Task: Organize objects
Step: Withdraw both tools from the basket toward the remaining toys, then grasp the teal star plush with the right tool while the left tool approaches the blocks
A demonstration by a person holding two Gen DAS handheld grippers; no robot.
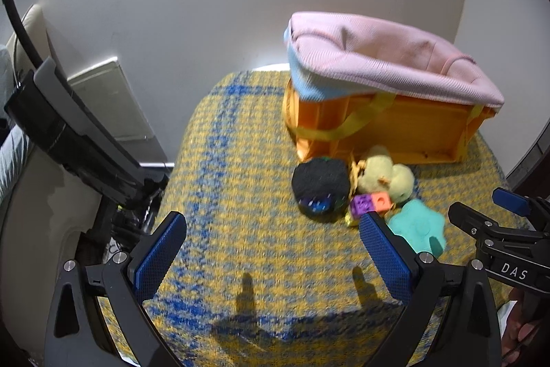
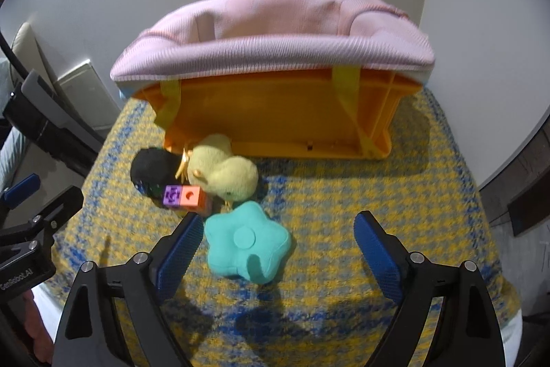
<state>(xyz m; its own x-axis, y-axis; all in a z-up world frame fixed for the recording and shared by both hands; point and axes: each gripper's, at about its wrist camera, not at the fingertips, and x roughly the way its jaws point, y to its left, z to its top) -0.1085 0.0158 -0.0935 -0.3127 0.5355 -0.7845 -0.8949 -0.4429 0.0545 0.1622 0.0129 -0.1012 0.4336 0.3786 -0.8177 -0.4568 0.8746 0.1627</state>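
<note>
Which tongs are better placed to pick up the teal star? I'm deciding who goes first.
Right, probably. The right tongs stand open with the teal star just inside their left finger. The left tongs open onto bare cloth, the star off to their right.

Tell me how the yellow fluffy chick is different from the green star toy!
The yellow chick is fuzzy and rounded, while the green star looks smooth, with five stubby points and a round button in its middle. The chick sits right against the orange basket; the star lies farther from it, nearer the right gripper. The chick touches the purple-and-orange blocks; the star lies just in front of them. Both are soft toys on the checked cloth, outside the basket.
</note>
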